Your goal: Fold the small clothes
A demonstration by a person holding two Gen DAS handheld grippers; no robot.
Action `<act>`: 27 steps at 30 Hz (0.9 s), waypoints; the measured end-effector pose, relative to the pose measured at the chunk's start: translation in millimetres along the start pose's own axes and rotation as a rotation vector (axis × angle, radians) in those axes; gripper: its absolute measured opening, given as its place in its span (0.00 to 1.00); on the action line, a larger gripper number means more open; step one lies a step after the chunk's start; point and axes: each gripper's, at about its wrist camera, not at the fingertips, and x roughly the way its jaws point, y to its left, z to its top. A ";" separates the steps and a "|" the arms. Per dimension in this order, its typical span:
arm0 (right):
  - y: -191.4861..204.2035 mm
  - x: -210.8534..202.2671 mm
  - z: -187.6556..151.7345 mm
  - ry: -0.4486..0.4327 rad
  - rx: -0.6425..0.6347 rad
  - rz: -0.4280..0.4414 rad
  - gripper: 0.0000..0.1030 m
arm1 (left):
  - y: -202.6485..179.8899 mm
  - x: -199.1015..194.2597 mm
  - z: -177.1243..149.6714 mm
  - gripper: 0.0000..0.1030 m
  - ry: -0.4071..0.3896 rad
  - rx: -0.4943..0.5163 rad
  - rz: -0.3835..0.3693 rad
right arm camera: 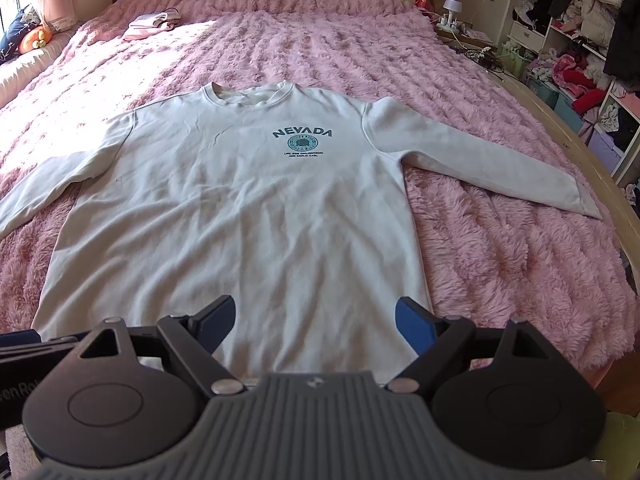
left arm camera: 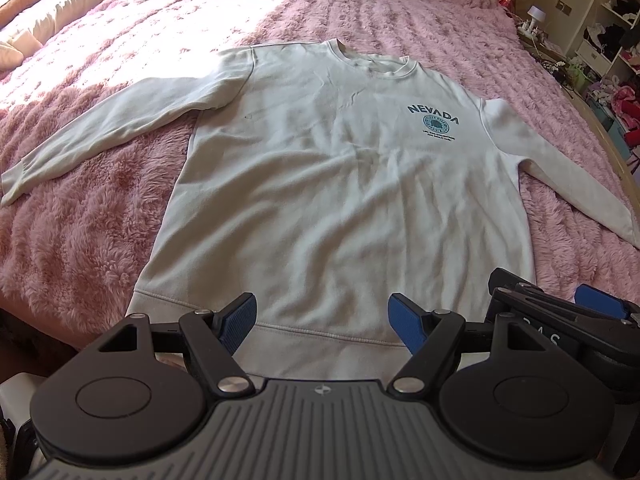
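A white long-sleeved sweatshirt (left arm camera: 332, 184) with a blue NEVADA print lies flat, front up, on the pink fluffy bed cover, both sleeves spread out. It also shows in the right wrist view (right arm camera: 240, 208). My left gripper (left arm camera: 322, 322) is open and empty just above the hem, left of the middle. My right gripper (right arm camera: 314, 322) is open and empty above the hem's right part; it also shows at the right edge of the left wrist view (left arm camera: 560, 304).
The pink bed cover (right arm camera: 500, 248) spreads all around the sweatshirt. A folded pink cloth (right arm camera: 150, 24) lies near the headboard. A nightstand with a lamp (right arm camera: 452, 6) and shelves of clothes (right arm camera: 580, 40) stand to the right of the bed.
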 end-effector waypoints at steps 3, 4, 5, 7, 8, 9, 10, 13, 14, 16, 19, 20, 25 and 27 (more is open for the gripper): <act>0.1 0.5 -0.7 -0.001 -0.001 -0.001 0.81 | 0.0 0.1 0.2 0.85 0.000 0.000 0.000; 0.0 0.4 -0.5 -0.001 -0.002 -0.003 0.81 | -0.2 0.1 -0.4 0.85 0.001 0.000 0.000; 0.0 -0.1 -1.1 -0.001 -0.004 -0.005 0.81 | -0.6 0.2 -0.8 0.85 0.002 0.000 0.000; -0.4 -0.6 -1.9 0.000 -0.005 -0.005 0.81 | -1.4 0.3 -1.5 0.85 0.003 -0.001 0.000; -0.9 -0.4 -2.4 0.002 -0.004 -0.005 0.81 | -1.3 0.3 -1.5 0.85 0.003 -0.002 -0.001; -1.3 -0.1 -2.9 0.004 -0.004 -0.004 0.81 | -1.4 0.4 -1.9 0.85 0.004 -0.004 -0.002; -1.6 0.0 -2.9 0.005 -0.005 -0.004 0.81 | -1.4 0.5 -2.0 0.85 0.003 -0.003 -0.001; -1.7 1.0 -2.6 0.005 -0.009 -0.006 0.81 | -1.9 1.0 -2.6 0.85 0.004 -0.003 -0.001; -1.7 1.1 -2.8 0.005 -0.010 -0.007 0.81 | -2.1 1.1 -2.9 0.85 0.004 -0.003 -0.001; -1.6 1.2 -2.8 0.007 -0.010 -0.006 0.81 | -1.7 1.0 -2.6 0.85 0.003 -0.004 -0.001; 0.0 1.9 -2.6 0.012 -0.012 -0.009 0.81 | -1.9 1.5 -3.7 0.85 0.004 -0.004 -0.001; 0.1 2.0 -2.6 0.012 -0.012 -0.009 0.81 | -2.1 1.5 -4.0 0.85 0.004 -0.004 -0.002; 0.1 2.1 -2.7 0.013 -0.013 -0.009 0.81 | -1.8 2.3 -4.6 0.85 0.006 -0.006 -0.002; 0.3 2.2 -2.6 0.012 -0.012 -0.010 0.81 | -1.7 2.4 -4.4 0.85 0.006 -0.005 -0.002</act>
